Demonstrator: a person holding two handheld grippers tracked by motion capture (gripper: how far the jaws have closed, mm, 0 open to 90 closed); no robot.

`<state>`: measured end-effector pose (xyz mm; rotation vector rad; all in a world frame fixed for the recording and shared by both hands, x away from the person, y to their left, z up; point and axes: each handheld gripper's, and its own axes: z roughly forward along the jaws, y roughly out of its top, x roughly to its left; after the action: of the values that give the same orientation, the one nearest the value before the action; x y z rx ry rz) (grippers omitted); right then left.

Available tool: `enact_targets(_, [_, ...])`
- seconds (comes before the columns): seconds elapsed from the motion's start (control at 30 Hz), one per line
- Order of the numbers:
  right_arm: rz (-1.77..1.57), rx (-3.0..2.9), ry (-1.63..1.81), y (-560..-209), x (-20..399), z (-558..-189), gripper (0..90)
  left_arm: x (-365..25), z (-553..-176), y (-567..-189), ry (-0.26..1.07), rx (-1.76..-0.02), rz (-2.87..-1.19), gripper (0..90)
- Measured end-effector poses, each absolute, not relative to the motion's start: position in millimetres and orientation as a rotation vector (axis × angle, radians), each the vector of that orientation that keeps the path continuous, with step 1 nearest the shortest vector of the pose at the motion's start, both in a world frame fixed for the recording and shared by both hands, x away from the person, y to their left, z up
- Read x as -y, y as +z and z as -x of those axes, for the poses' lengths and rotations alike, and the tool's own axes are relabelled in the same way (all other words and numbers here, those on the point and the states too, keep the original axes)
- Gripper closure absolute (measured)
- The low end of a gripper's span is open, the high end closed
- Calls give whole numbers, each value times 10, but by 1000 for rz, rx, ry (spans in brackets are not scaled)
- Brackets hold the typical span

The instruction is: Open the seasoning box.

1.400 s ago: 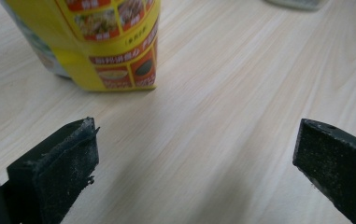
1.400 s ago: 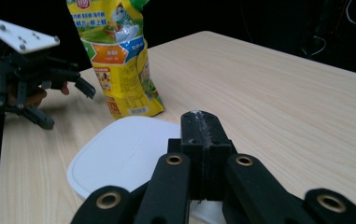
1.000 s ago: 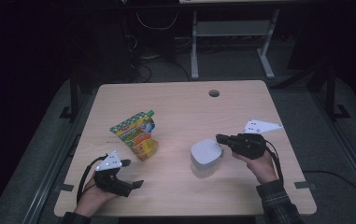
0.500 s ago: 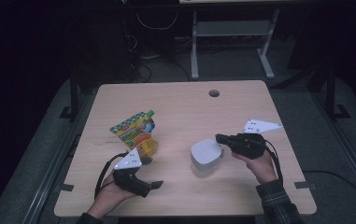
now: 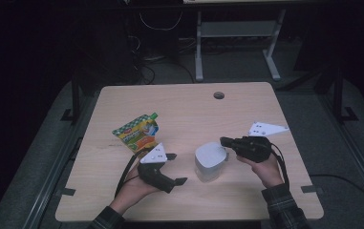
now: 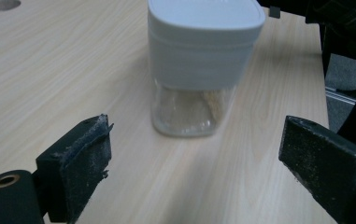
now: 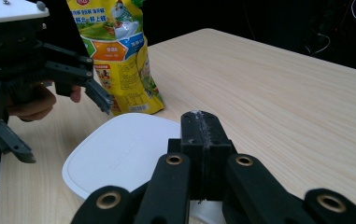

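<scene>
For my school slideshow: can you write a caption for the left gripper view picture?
Open left claw faces a clear container with a white lid on the wooden table.

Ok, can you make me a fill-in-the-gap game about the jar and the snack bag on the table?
1. The jar has a lid that is ____ in colour.
2. The left tongs are ____, with nothing between them.
3. The right tongs, shut, reach over the jar's ____.
4. The yellow and green snack bag lies on the wooden ____.

Missing words: white; open; lid; table
</scene>
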<state>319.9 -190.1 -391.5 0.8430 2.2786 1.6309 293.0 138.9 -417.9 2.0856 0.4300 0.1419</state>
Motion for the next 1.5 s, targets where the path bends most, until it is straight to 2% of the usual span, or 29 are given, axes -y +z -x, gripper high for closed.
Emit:
enact_targets(0.73, [-844,-2266,1648,-3897,1937,-3186,894,-904,-3133,-4209,123,-375,-2077,138])
enact_targets(0.93, [-845,-2263,1652,-3896,1942,-3184,894,-866,-3144,-4212,120,-363,-2069,174])
enact_targets(1.5, [-841,-2261,1651,-3886,1951,-3179,894,-876,-3135,-4179,138,-352,-2072,189])
